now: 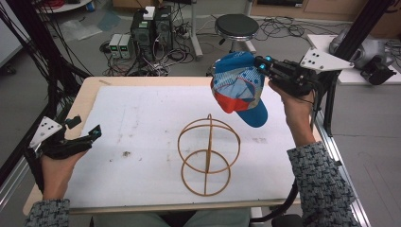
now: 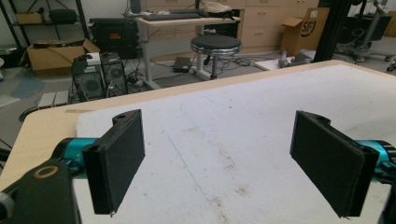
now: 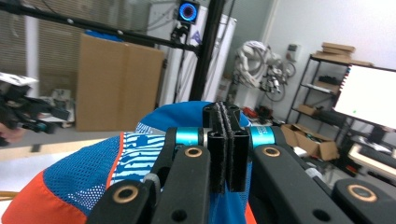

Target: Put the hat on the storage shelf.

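Right gripper [image 3: 227, 140] was clamped on the blue-and-orange cap [image 1: 239, 87], jaws pressed together on its fabric, held in the air above the far right of the white mat [image 1: 142, 123]. Wooden ring stand [image 1: 208, 153] stood upright near the mat's front, apart from the cap. Left gripper [image 2: 219, 158] rested at the left edge, jaws wide, nothing between. Its view showed a cardboard box [image 2: 303, 28] across the room printed "SF".
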### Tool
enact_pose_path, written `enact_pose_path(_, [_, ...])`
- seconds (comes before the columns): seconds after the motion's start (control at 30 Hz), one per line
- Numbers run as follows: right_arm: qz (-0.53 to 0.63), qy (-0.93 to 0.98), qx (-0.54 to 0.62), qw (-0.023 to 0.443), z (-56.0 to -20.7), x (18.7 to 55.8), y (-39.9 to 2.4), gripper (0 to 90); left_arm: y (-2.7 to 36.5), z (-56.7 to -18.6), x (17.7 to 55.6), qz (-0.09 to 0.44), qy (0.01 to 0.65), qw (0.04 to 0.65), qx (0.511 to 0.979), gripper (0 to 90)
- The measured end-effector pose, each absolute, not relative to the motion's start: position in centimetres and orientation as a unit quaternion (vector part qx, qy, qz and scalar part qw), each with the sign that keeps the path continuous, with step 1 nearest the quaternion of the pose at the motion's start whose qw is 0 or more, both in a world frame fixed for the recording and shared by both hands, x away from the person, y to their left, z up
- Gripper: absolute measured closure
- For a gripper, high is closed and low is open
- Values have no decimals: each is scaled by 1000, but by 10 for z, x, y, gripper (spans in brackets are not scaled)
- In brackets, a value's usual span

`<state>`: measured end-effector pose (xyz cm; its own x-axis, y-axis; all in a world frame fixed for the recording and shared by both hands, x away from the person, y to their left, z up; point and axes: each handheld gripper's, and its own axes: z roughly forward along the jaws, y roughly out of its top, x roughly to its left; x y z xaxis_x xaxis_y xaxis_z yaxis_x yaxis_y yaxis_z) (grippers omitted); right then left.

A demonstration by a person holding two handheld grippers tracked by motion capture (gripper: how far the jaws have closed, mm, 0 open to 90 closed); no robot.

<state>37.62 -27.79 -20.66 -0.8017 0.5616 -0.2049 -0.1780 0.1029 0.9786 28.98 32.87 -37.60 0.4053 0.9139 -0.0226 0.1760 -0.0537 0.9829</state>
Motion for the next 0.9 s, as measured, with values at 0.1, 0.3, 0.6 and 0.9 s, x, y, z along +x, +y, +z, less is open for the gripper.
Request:
enact_pose_path(0.1, [663,686,128,272,-202,370,-278,899,330,-376,290,341,427,541,639,180])
enact_pose_path(0.3, [674,683,109,259,-194,357,-278,899,332,-375,289,343,428,542,636,180])
enact_pose_path(0.6, [696,675,84,230,-187,338,-281,898,331,-375,289,343,428,542,637,180])
enact_pose_path(0.9, [704,677,53,207,-190,323,-274,898,332,-374,288,344,427,543,635,180])
